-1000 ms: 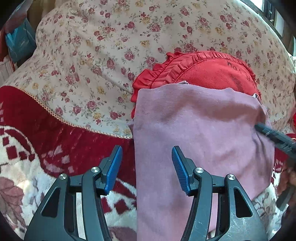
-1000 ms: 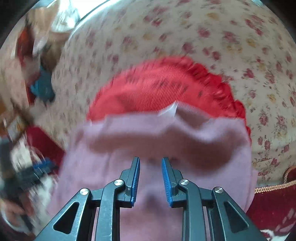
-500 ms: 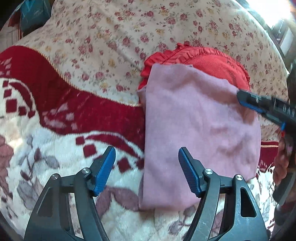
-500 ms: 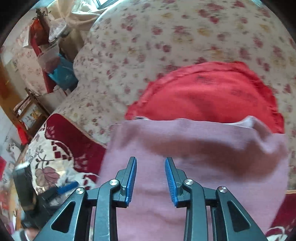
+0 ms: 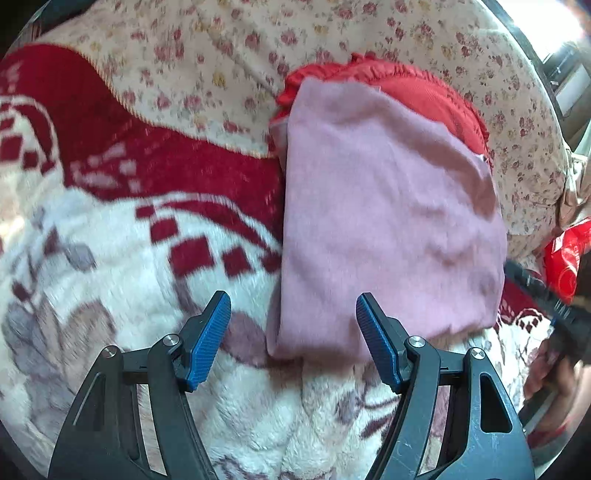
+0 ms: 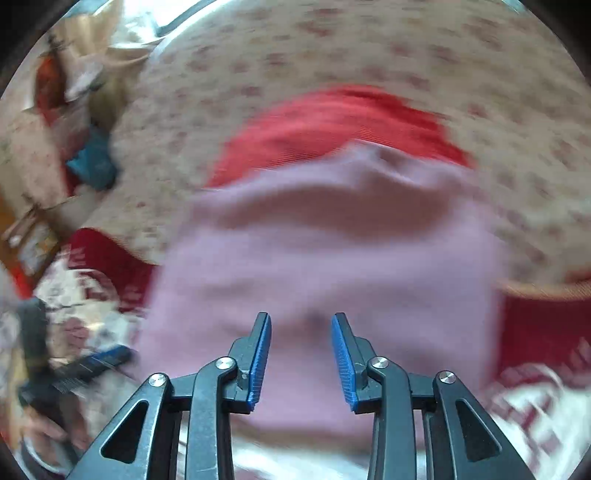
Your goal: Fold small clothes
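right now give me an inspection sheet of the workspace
surface: plush red and white blanket, floral quilt behind it
job's things: folded pink cloth lying flat, its far end over a red ruffled garment
clutter: red bag at right edge; blue item far left, blurred
grippers: left gripper open, empty, near edge of pink cloth; right gripper open, empty, above pink cloth
cables: nothing seen
surroundings: bright window strip upper right; right view blurred
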Action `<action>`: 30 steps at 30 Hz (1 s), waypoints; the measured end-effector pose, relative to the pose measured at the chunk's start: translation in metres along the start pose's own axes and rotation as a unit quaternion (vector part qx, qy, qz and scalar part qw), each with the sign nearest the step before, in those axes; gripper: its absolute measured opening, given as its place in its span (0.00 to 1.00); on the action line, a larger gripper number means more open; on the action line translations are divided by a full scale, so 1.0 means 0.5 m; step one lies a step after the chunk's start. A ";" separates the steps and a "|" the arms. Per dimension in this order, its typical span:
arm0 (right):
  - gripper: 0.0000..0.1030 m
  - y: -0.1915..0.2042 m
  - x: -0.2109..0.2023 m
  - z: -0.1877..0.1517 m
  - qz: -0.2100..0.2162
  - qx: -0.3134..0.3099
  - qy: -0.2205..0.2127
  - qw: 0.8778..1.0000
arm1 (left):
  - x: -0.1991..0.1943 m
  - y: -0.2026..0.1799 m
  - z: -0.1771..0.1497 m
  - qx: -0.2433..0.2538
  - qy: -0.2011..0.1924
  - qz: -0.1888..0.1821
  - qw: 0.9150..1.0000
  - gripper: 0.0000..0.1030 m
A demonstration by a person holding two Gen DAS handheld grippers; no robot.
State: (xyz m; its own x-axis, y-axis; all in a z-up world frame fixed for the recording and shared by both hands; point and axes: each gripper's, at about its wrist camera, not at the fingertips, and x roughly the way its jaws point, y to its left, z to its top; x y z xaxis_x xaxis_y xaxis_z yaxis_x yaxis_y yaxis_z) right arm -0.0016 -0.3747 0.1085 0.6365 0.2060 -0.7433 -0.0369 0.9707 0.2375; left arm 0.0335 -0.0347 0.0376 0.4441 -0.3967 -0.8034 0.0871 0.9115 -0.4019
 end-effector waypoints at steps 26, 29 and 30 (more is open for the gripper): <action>0.38 -0.257 0.076 -0.103 0.031 0.161 0.043 0.986 | 0.065 -0.048 0.002 -0.017 0.001 0.008 1.000 0.83; 0.38 -0.262 0.051 -0.101 0.030 0.160 0.020 0.986 | 0.059 -0.032 0.006 -0.039 0.002 -0.011 0.999 0.83; 0.39 -0.264 0.039 -0.102 0.029 0.158 0.005 0.987 | 0.059 -0.028 0.008 -0.044 0.003 -0.015 0.999 0.83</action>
State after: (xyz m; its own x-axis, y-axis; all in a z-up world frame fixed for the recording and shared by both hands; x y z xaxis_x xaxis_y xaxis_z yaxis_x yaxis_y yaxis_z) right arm -0.0236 -0.4925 0.0308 0.6334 0.2627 -0.7279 0.1706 0.8700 0.4625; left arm 0.0486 -0.0586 0.0213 0.4378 -0.4241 -0.7928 0.0212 0.8864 -0.4625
